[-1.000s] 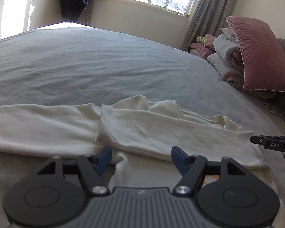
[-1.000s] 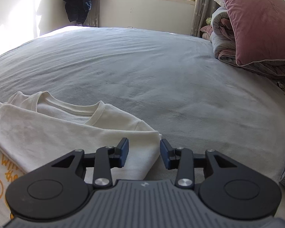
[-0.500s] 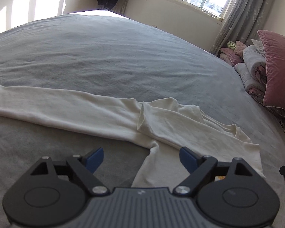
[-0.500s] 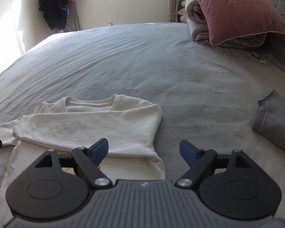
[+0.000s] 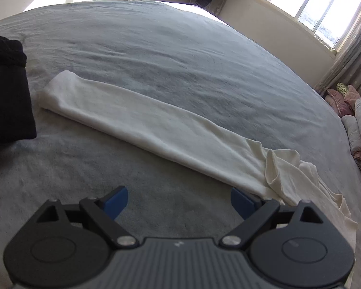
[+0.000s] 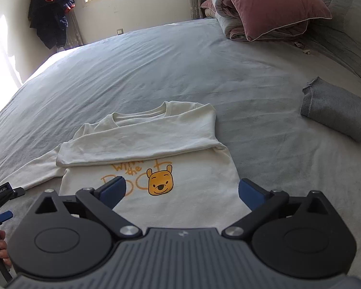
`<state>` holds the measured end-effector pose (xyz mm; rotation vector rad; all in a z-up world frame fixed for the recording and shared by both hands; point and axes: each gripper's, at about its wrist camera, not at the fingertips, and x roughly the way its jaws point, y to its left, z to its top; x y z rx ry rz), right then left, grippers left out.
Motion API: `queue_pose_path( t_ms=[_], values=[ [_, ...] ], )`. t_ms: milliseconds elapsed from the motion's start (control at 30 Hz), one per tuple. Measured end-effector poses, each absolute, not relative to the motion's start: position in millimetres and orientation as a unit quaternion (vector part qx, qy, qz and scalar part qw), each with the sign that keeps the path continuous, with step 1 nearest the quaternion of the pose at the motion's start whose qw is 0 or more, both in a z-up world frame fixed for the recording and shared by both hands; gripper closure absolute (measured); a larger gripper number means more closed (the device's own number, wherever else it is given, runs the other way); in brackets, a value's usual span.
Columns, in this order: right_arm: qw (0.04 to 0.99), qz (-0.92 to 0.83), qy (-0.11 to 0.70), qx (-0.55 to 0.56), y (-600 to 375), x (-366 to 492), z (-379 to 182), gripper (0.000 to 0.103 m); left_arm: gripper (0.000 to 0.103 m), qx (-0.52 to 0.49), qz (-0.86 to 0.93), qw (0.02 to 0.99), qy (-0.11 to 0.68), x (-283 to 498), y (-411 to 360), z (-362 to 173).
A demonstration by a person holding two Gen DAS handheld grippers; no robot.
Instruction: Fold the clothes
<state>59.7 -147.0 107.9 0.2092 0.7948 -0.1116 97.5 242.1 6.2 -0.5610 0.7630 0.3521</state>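
A cream long-sleeved shirt (image 6: 170, 144) with a yellow bear print lies flat on the grey bed (image 6: 228, 67). One sleeve is folded across its chest. The other sleeve (image 5: 142, 118) stretches straight out to the left in the left wrist view. My left gripper (image 5: 179, 203) hovers open above the bed just in front of that sleeve, holding nothing. My right gripper (image 6: 181, 191) stands open over the shirt's lower half, with nothing between its fingers. The left gripper's tip (image 6: 2, 192) shows at the left edge of the right wrist view.
A folded grey garment (image 6: 337, 113) lies on the bed to the right of the shirt. A black garment (image 5: 7, 91) sits near the outstretched sleeve's cuff. Pink pillow (image 6: 272, 2) and rolled quilts are stacked at the headboard. A dark jacket (image 6: 50, 9) hangs by the window.
Both grippers opened wide and drew back from the shirt. The left view swung left along the outstretched sleeve; the right view rose, showing the bear print.
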Motion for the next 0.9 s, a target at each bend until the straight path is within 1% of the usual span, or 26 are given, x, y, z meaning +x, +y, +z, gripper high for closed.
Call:
queue_pose_path(
  t_ms=[100,300,600,733,833,900],
  values=[
    [0.913,-0.061,0.39,0.105,-136,57,114,0.001,0.01,-0.273,0.182,0.875,0.355,99,251,2],
    [0.914,-0.017,0.393,0.096,-110,62,112,0.0,0.01,-0.281,0.209,0.875,0.334,101,268,-7],
    [0.888,0.065,0.432,0.147,-84,99,55,0.0,0.01,-0.242,0.269,0.89,0.277,101,277,-15],
    [0.88,0.068,0.444,0.156,-92,116,34,0.0,0.01,-0.278,0.285,0.886,0.237,99,287,-17],
    [0.876,0.072,0.439,0.185,-110,121,27,0.0,0.013,-0.31,0.294,0.882,0.197,96,293,-20],
    [0.878,0.067,0.43,0.199,-124,122,26,0.0,0.02,-0.317,0.301,0.882,0.176,95,295,-22]
  ],
)
